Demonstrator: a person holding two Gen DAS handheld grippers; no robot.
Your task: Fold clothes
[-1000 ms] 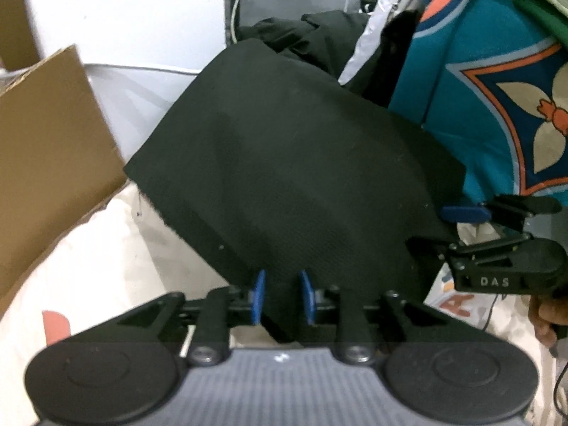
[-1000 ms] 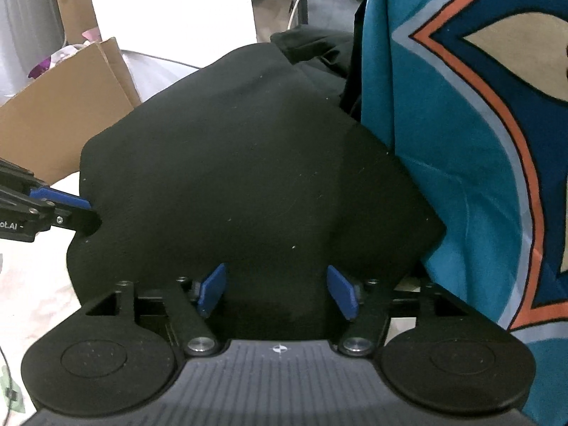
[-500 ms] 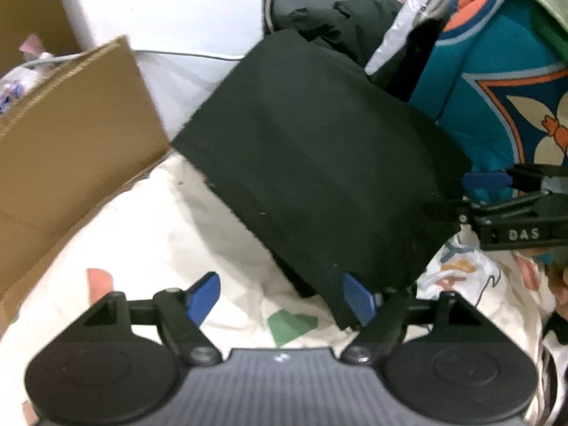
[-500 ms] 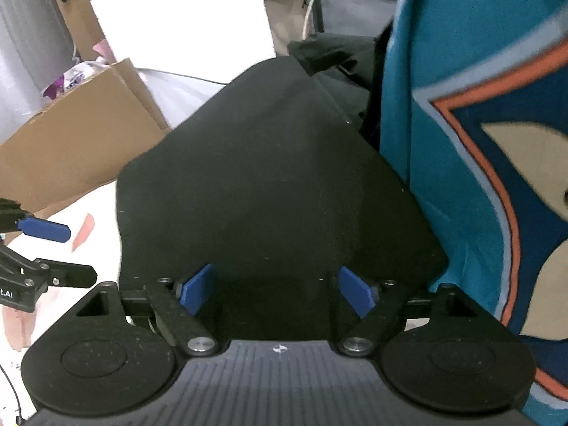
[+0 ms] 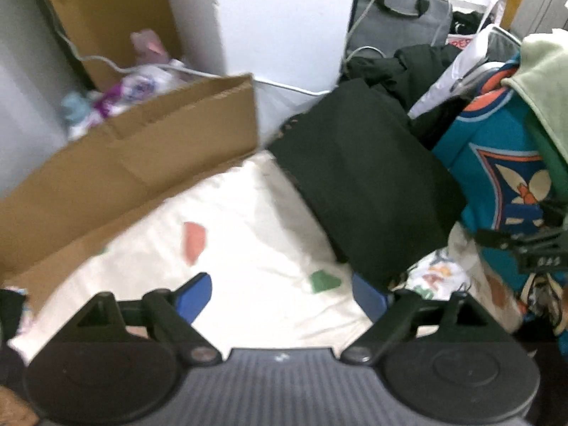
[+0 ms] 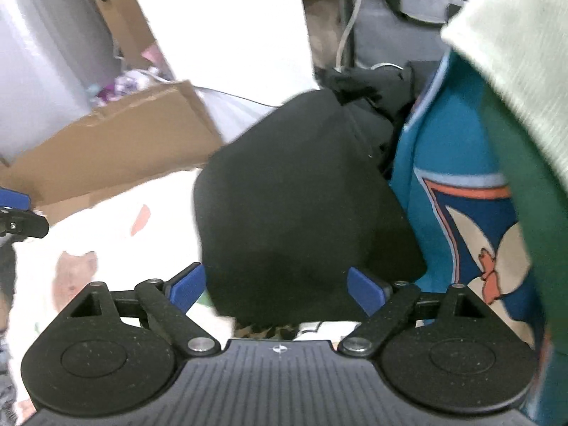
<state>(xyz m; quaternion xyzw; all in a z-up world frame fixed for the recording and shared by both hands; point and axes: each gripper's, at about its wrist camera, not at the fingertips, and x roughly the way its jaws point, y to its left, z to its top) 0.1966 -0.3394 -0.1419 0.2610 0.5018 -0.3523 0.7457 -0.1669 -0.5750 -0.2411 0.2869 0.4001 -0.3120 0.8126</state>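
A folded black garment [image 5: 362, 191] lies on the white patterned bedsheet [image 5: 248, 234], leaning against a pile of clothes. It also fills the middle of the right wrist view [image 6: 301, 213]. My left gripper [image 5: 284, 296] is open and empty, above the sheet just left of and below the garment's near corner. My right gripper [image 6: 277, 287] is open and empty, with the garment's near edge between and beyond its blue fingertips [image 6: 365, 289]. The right gripper also shows at the right edge of the left wrist view [image 5: 532, 248].
A teal patterned garment [image 5: 504, 163] with a pale green cloth [image 5: 543, 81] on top stands to the right. A cardboard box [image 5: 117, 174] borders the bed on the left. Dark clothes [image 5: 387, 67] and a grey bag [image 5: 401, 10] lie behind.
My left gripper let go of the black garment, opened and pulled back to the left. The right gripper also drew back. The garment now rests on the sheet.
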